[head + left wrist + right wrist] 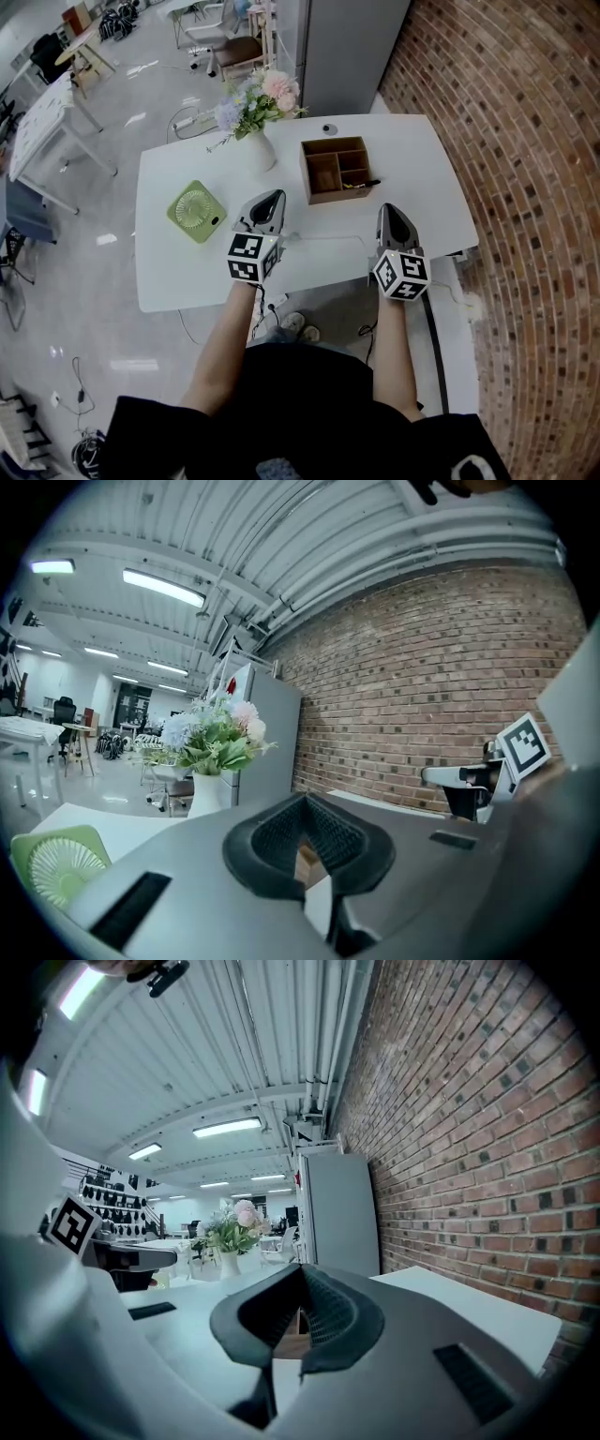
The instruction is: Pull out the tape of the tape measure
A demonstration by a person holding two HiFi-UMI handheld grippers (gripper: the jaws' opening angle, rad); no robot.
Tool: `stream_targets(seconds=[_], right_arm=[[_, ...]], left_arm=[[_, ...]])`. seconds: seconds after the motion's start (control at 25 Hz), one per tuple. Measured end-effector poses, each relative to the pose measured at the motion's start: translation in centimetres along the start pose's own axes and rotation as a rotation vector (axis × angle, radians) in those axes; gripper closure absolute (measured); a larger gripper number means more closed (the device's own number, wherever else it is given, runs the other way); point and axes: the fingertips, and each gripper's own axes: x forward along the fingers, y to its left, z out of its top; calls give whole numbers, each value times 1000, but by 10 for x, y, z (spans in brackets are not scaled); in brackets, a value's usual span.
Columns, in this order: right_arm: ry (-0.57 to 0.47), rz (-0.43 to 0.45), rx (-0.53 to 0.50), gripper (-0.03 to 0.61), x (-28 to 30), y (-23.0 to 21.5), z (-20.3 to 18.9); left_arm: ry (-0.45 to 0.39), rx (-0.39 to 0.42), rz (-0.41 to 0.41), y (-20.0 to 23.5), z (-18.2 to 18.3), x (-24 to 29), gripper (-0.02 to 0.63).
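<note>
While hovering above the table, the left gripper and right gripper are holding empty jaws together, a box at twelve o'clock.

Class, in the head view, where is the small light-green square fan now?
The light-green fan lies on the left part of the white table, just left of the left gripper and nearer the person than the white flower vase.
</note>
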Motion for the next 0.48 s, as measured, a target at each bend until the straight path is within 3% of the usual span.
stream_targets(seconds=[0.48], right_arm=[[0, -7, 1, 577, 0, 4, 0]], left_arm=[[7, -5, -18, 2, -1, 3, 594]])
